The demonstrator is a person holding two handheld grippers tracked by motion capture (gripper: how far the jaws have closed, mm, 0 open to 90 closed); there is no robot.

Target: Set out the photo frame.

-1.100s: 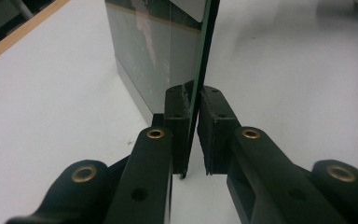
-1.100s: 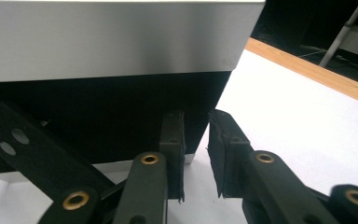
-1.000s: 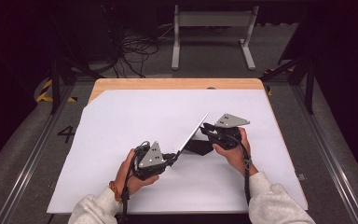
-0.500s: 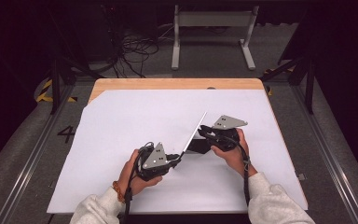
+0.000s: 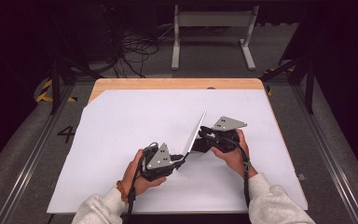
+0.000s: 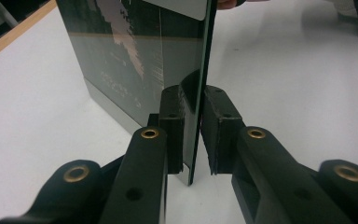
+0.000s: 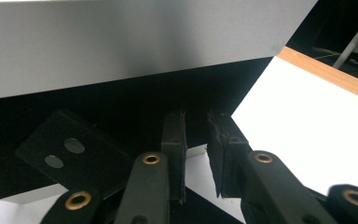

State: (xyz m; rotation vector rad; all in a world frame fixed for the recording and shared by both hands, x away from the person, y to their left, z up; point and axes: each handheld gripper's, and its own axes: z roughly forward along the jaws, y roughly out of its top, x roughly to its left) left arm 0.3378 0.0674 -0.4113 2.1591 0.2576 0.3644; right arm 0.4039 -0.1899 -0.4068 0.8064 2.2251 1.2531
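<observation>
A thin flat panel (image 5: 195, 133) stands tilted on the white table sheet (image 5: 121, 121). It has a glossy dark face (image 6: 121, 70), a pale grey back (image 7: 121, 42) and a black base (image 5: 200, 145). My left gripper (image 5: 181, 161) is at its near lower corner. Its jaws (image 6: 195, 130) have just been opening, and the panel's edge stands between the pads with a slim gap showing on the right. My right gripper (image 5: 204, 135) is at the black base behind the panel. Its pads (image 7: 196, 140) stand apart with nothing seen pressed between them. A black flap (image 7: 65, 144) with two holes lies beside them.
The sheet covers a wooden tabletop (image 5: 168, 84) whose far strip shows bare. Metal rails (image 5: 32, 154) run along both sides of the table. Cables (image 5: 135, 51) and a grey stand (image 5: 212, 21) lie on the floor beyond.
My left gripper has edged slightly right toward the panel's lower corner. The panel and the right gripper have kept still.
</observation>
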